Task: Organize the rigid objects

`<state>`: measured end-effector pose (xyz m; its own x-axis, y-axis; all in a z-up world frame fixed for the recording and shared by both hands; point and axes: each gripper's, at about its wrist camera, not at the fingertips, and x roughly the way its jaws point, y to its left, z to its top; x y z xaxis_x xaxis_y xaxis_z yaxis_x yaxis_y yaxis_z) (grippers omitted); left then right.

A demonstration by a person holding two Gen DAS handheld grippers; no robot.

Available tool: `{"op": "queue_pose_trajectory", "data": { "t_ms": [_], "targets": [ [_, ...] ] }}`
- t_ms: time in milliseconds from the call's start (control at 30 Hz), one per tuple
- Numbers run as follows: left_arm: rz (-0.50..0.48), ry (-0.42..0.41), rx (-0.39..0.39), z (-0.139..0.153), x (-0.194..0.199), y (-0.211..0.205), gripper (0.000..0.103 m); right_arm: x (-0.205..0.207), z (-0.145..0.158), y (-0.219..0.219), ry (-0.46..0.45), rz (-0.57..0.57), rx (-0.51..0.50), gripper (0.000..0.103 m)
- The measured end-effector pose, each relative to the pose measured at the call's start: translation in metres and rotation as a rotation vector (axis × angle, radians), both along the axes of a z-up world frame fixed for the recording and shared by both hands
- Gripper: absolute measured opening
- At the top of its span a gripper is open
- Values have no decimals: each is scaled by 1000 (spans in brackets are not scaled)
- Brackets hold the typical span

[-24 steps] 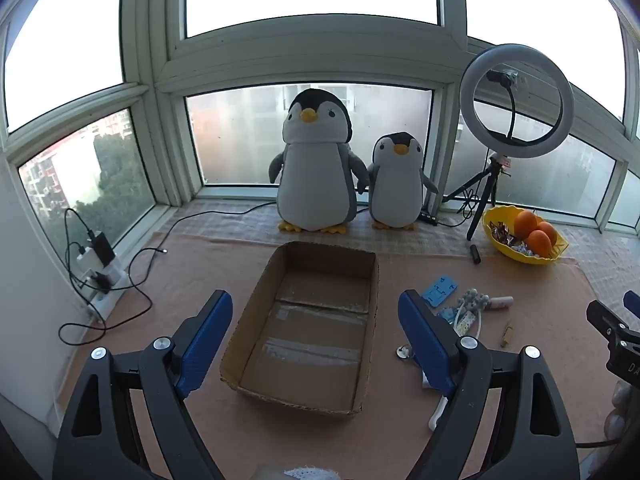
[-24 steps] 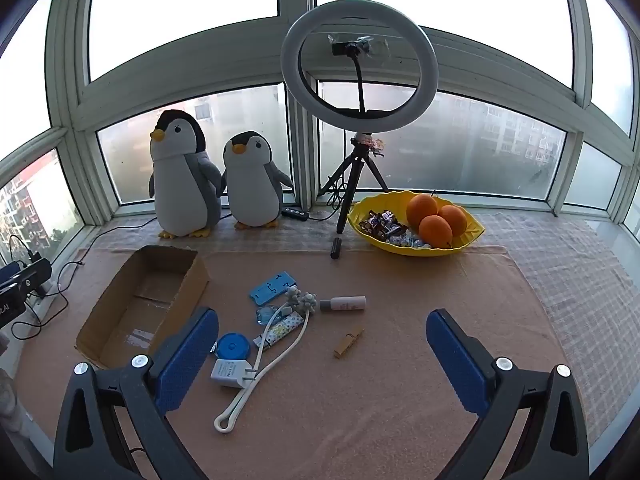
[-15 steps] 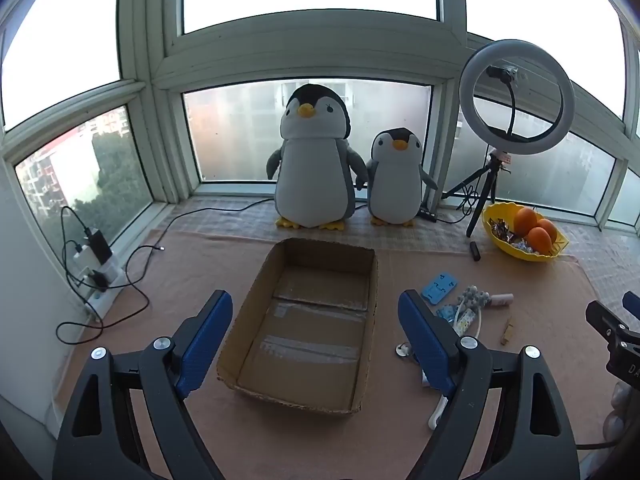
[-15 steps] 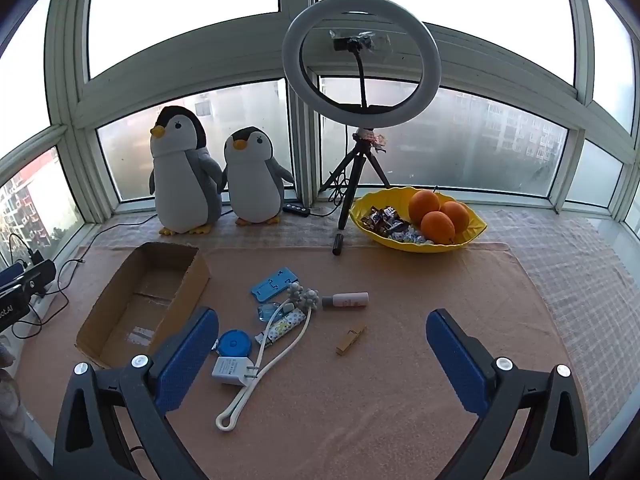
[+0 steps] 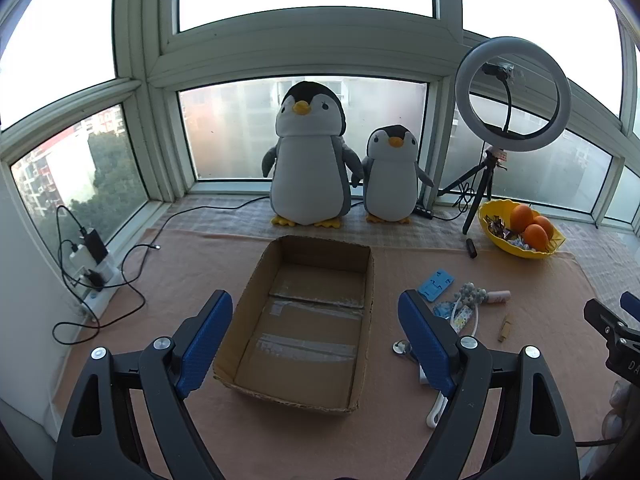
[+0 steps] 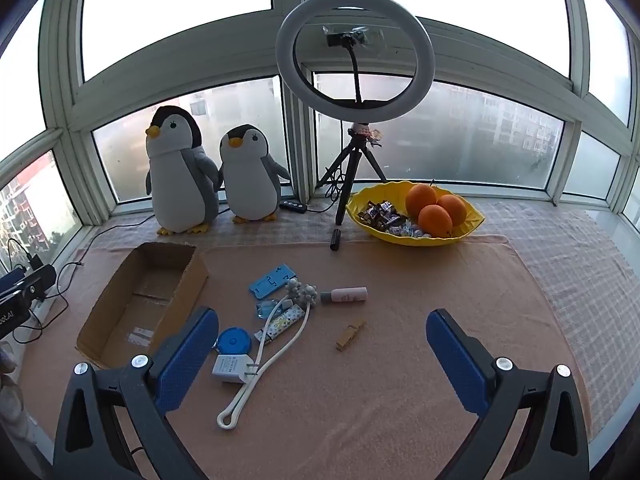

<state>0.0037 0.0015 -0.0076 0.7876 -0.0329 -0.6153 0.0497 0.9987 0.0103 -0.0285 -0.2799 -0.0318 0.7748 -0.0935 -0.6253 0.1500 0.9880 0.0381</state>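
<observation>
Left wrist | both tongs [image 5: 316, 344] [image 6: 322, 354] wide, empty | blue pad hides white charger [image 6: 230, 368]; box [image 5: 304, 320] unobstructed

The cardboard box [image 5: 308, 320] lies open-topped with nothing over its mouth. Right of it the bench [image 6: 400, 380] carries a tight cluster: blue phone stand [image 6: 272, 282], small bottle [image 6: 346, 295], white loop cord [image 6: 260, 372], charger plug [image 6: 231, 367], blue round case [image 6: 235, 341]. A wooden clothespin [image 6: 351, 334] lies apart. Bare cloth spreads right of it. The ring light tripod [image 6: 352, 176] and fruit bowl [image 6: 474, 226] block the far edge.
</observation>
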Motion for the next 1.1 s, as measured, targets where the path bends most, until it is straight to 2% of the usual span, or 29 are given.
{"op": "queue_pose_trajectory", "data": {
  "t_ms": [1100],
  "targets": [
    [-16, 1, 4, 2, -4, -6, 85, 3, 0, 10, 11, 21, -1, 103]
  ]
}}
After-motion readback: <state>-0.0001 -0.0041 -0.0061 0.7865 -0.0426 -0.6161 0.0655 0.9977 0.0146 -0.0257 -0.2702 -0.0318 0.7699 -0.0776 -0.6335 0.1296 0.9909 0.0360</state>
